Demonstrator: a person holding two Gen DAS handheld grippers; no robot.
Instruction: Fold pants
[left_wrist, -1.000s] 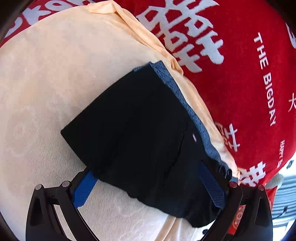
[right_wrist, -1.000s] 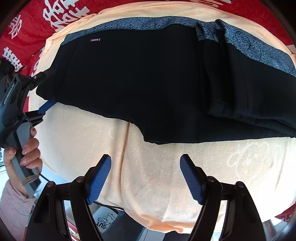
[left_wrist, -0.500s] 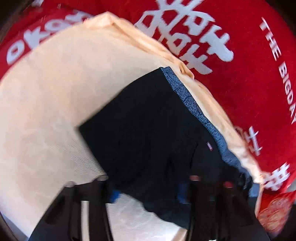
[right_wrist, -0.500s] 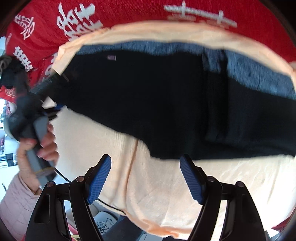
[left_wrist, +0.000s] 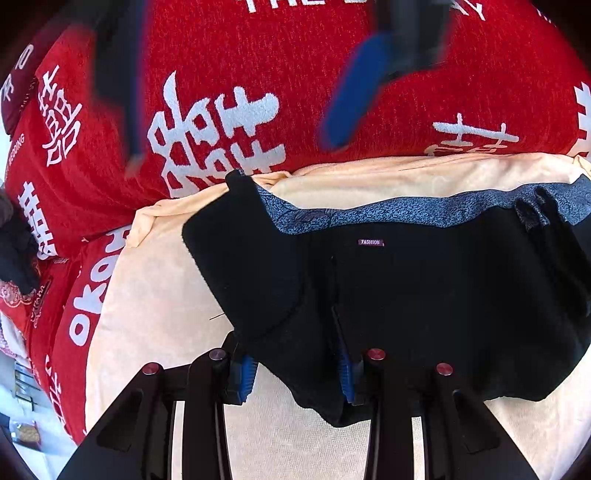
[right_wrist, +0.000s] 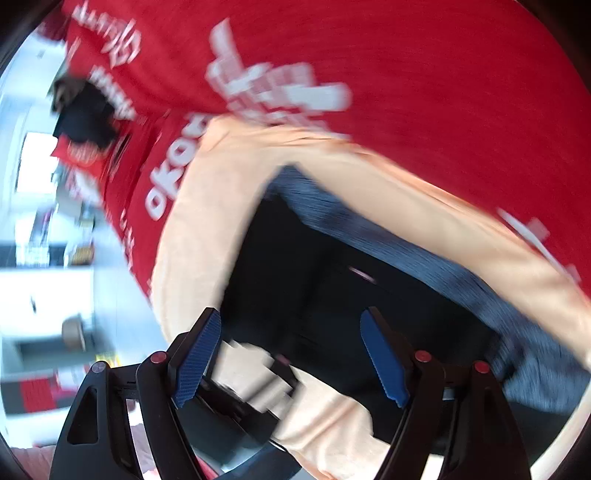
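1. Since a second ago the left gripper (left_wrist: 295, 365) has swung round, so the pants now stretch off to its right, and the right gripper (right_wrist: 291, 354) has risen over the red cover; its view is now motion-blurred.
2. Left fingers (left_wrist: 245, 373) stand narrowed with black cloth bunched between the two blue pads; whether they truly pinch it I cannot tell, since the fabric hides the pads' inner faces.
3. Right fingers (right_wrist: 197, 354) are spread wide with nothing between them; in the left view they show as a blurred blue pad up over the red cloth.
4. Black pants (left_wrist: 424, 295) lie on the peach towel (left_wrist: 155, 314), the patterned blue waistband (left_wrist: 388, 212) along the far edge, a small "FASHION" label (left_wrist: 370, 242) just below it.
5. One end of the pants is turned over on itself as a dark flap (left_wrist: 243, 258) near the left fingers.
6. Under the towel spreads a red blanket (left_wrist: 229, 74) with white characters.
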